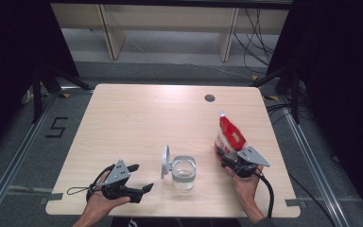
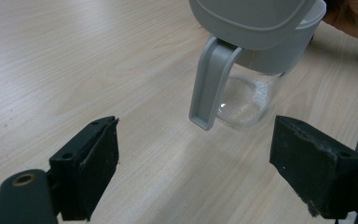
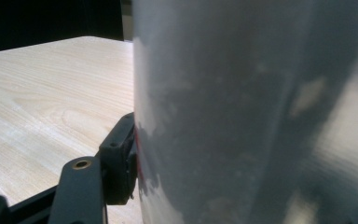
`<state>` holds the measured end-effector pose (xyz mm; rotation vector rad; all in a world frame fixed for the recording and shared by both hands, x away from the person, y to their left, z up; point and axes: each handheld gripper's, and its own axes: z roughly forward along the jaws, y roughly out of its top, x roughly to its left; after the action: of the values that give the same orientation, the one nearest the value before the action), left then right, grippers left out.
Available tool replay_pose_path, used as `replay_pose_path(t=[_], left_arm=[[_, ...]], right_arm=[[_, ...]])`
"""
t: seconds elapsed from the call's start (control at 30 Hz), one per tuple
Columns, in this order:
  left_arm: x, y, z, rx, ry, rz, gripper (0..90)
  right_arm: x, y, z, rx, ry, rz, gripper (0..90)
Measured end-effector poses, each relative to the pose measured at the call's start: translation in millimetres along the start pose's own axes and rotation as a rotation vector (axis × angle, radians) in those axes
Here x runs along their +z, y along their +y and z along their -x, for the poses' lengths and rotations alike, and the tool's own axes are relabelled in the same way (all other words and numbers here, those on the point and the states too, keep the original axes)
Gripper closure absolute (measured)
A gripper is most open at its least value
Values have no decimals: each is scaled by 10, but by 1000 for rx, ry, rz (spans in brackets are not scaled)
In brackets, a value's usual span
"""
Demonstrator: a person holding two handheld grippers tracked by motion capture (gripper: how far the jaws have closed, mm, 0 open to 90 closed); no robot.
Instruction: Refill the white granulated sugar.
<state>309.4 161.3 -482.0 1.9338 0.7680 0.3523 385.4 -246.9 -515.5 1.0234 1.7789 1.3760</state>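
Right hand-held gripper [image 1: 228, 160] clamping red pouch [image 1: 229, 135], grasp step. Left hand-held gripper [image 1: 141, 178] jaws apart, idle beside open jar [image 1: 184, 173]. Next, likely: lift pouch, tip over jar.

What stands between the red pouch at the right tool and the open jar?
Nothing visible. The pouch stands at the right tool, and bare table separates it from the jar. The jar's lid hangs open on the far side from the pouch, leaving the mouth clear.
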Motion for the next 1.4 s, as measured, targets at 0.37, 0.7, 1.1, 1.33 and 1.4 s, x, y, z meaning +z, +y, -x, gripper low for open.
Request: replay_pose_path(t=[0.37, 0.7, 1.1, 1.33, 1.4], left_arm=[[10, -3, -1, 1, -5, -2, 152], [-1, 1, -1, 9, -1, -3, 154], [-6, -2, -9, 2, 3, -4, 154], [-12, 5, -35, 40, 4, -10, 154], [-11, 5, -34, 38, 6, -9, 154]], right_arm=[[32, 3, 35, 0, 22, 16, 420], [23, 69, 66, -1, 32, -13, 458], [-232, 285, 13, -86, 23, -12, 467], [-505, 450, -146, -251, 41, 12, 468], [-563, 476, -208, -304, 35, 19, 468]])
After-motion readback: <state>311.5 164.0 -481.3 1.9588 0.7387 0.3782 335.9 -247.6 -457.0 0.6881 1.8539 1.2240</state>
